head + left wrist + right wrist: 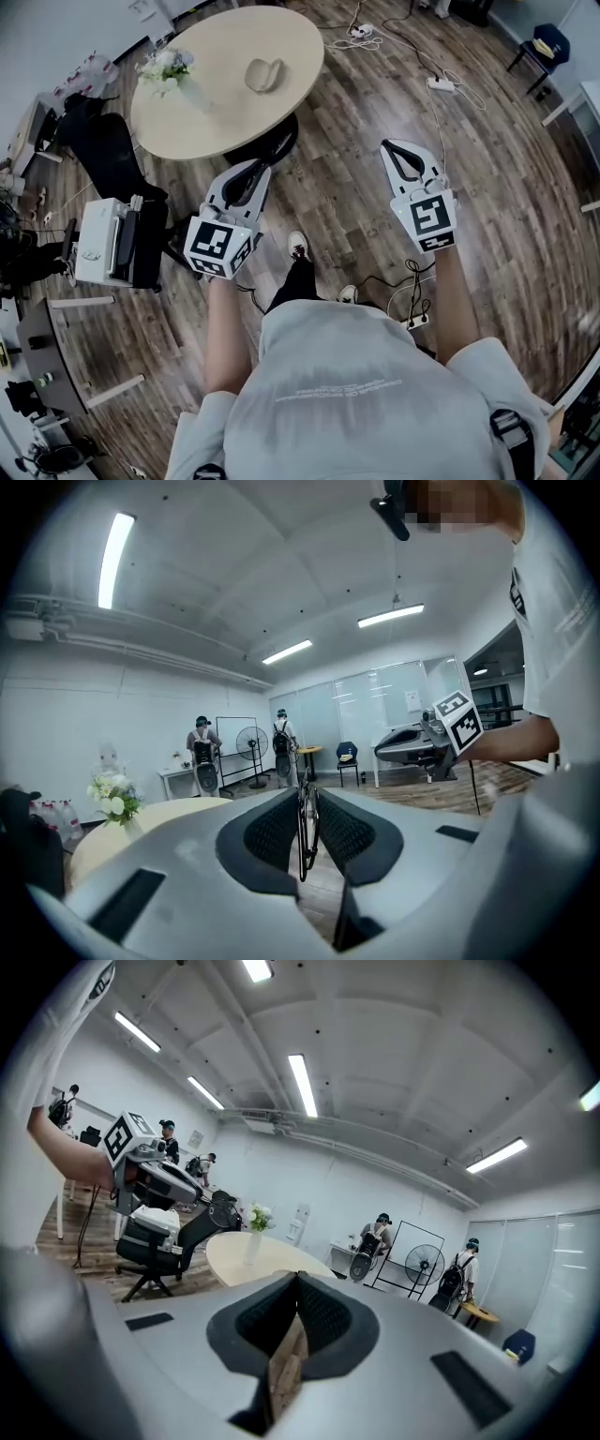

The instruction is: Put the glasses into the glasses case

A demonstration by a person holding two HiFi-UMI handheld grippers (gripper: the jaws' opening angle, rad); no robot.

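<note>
Left gripper and right gripper hung level over floor, fingers together, empty; likely in transit, since glasses case lay well off on counter

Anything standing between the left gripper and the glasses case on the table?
Nothing visible does: the glasses case lies on bare table, the flower vase apart to its left; the left gripper is over the floor.

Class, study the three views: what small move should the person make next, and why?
Probably step toward the round table. The tan case lies there, well ahead of the left gripper, whose jaws seem shut on a thin dark frame, likely the glasses.
</note>
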